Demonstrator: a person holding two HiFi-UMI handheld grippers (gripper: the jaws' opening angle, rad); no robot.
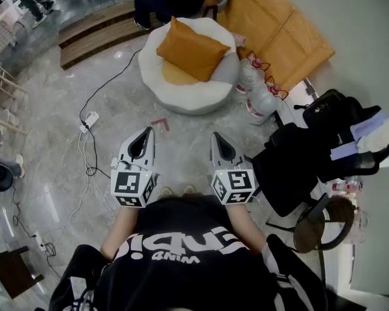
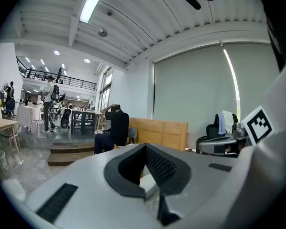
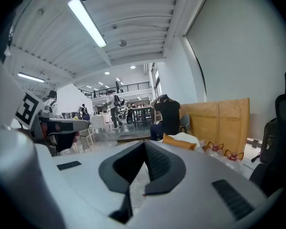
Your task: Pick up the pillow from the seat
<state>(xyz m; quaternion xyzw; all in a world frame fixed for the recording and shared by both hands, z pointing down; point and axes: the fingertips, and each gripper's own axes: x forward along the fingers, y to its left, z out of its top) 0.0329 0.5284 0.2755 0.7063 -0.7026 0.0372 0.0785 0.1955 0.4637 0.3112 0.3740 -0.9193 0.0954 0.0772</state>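
Ahead, orange pillow (image 1: 192, 49) atop white seat (image 1: 188, 99).

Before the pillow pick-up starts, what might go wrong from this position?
The left claw and right claw are shut, well short of the orange pillow; unless they open first, they would likely just push it across the white seat. The water bottles stand right beside the seat and may get knocked. The floor cable on the left may catch a foot.
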